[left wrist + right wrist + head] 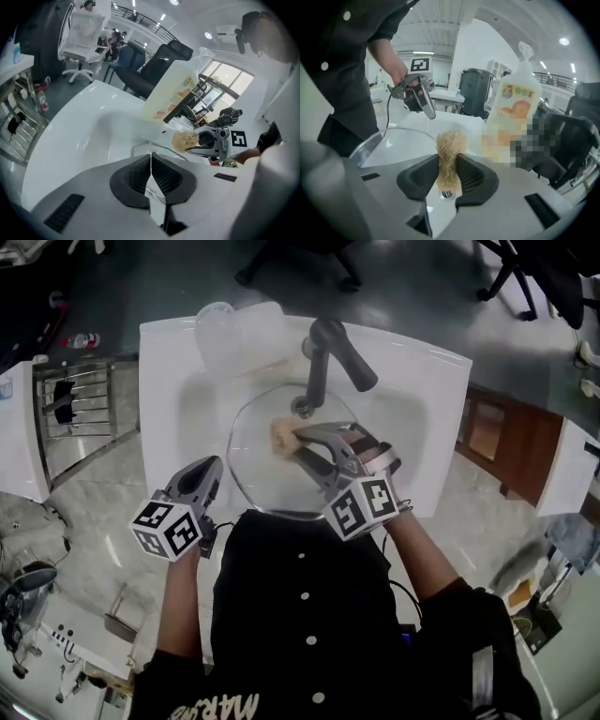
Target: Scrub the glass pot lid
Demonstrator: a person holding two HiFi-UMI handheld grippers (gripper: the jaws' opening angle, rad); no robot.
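A round glass pot lid (265,481) stands tilted in the white sink (167,371). My left gripper (214,472) is shut on the lid's near-left rim; in the left gripper view the thin glass edge (154,149) runs between the closed pads of that gripper (151,165). My right gripper (300,442) is shut on a tan fibrous scrubber (283,434) that sits over the lid's upper middle. The right gripper view shows the scrubber (450,143) pinched between the pads of the right gripper (448,174), with the lid (393,139) and the left gripper (426,108) beyond. From the left gripper view, the scrubber (185,139) sticks out of the right gripper (196,143).
A dark faucet (330,357) arches over the back of the basin. A translucent detergent bottle (239,332) rests on the back-left rim, also seen as the bottle (173,91) and bottle (513,110). A metal rack (80,404) stands left, a wooden cabinet (497,442) right.
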